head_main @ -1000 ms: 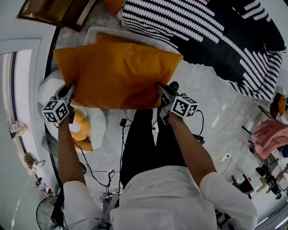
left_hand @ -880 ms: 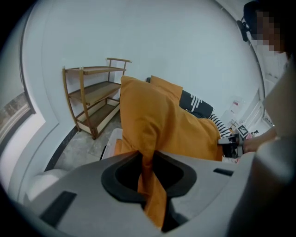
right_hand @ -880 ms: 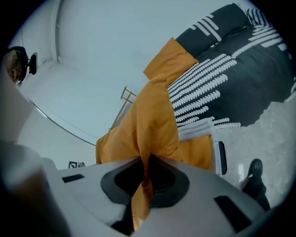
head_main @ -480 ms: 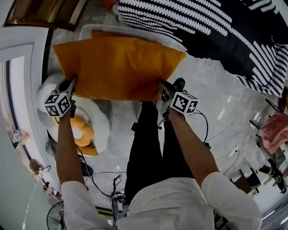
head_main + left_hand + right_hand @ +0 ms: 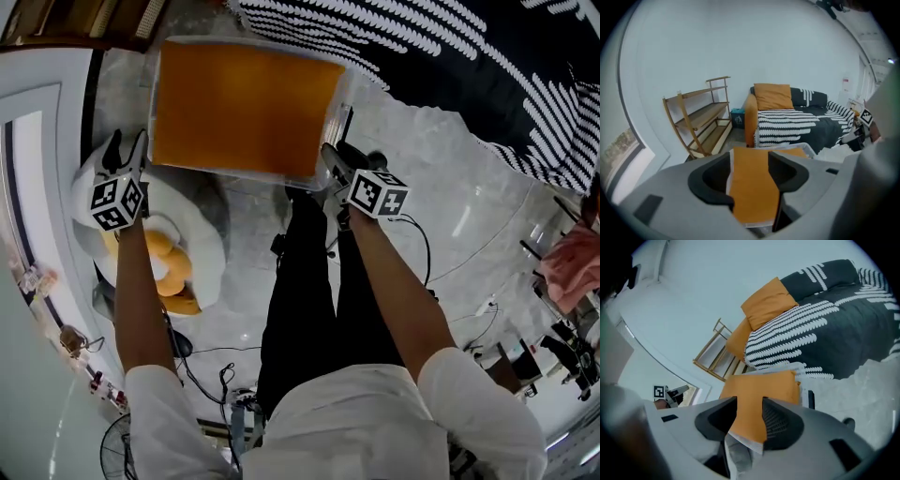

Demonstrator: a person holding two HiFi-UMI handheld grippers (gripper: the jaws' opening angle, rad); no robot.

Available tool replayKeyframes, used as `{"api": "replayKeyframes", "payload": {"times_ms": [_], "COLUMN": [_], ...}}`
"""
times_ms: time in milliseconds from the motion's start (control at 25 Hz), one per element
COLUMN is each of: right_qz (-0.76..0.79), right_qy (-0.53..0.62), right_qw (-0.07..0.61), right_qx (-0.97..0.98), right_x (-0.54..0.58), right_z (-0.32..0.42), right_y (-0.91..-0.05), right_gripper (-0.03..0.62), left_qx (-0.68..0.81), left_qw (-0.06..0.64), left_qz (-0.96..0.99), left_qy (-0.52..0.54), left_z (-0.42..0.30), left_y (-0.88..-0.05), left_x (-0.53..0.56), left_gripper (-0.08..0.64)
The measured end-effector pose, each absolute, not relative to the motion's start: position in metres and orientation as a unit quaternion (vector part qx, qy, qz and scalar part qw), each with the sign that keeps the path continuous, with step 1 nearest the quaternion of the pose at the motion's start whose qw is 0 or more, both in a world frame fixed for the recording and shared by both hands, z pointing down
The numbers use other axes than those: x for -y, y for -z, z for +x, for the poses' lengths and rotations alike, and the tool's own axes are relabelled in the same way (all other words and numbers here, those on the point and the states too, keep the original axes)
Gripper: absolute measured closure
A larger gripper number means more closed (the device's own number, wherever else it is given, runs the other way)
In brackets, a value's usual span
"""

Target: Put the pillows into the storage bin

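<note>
Pillow (image 5: 239, 108) in storage bin (image 5: 338, 111)

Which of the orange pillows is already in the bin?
The orange pillow lying flat inside the storage bin on the floor; the other orange pillow stands propped on the striped sofa behind it.

Orange pillow (image 5: 239, 108) fills the bin (image 5: 330, 155); striped bed (image 5: 450, 56) stands just beside it.

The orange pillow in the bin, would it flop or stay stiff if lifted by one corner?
Probably floppy: the pillow lies flat, filling the bin nearly edge to edge. Likely light for its bulk, since it looks like a stuffed cushion.
</note>
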State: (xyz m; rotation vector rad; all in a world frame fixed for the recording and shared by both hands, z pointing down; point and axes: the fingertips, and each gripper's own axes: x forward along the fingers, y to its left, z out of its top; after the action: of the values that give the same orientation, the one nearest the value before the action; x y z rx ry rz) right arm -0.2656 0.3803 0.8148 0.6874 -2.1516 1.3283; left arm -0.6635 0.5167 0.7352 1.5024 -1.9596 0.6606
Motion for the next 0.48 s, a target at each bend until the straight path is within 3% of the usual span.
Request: {"api": "replayKeyframes", "payload": {"times_ms": [280,480], "right_qz": [0.214,0.164], "right_qy": [-0.448,-0.341], "right_qw": [0.212,0.173], "right_qx": [0.842,0.909], "right_x": [-0.367,-0.336], "right_z": [-0.256,-0.233], "right_y": [-0.761,-0.679], "right_gripper": [0.411,0.411], "left_qx": [0.673,0.686], "left_qw": [0.299,0.278], "left_qz": [0.656,0.662], "left_qy": [-0.167,-0.117], "left_z": [-0.543,-0.483], "left_y": [-0.705,-0.648], "left_x": [-0.508,-0.494], "left_gripper": [0.302,0.304]}}
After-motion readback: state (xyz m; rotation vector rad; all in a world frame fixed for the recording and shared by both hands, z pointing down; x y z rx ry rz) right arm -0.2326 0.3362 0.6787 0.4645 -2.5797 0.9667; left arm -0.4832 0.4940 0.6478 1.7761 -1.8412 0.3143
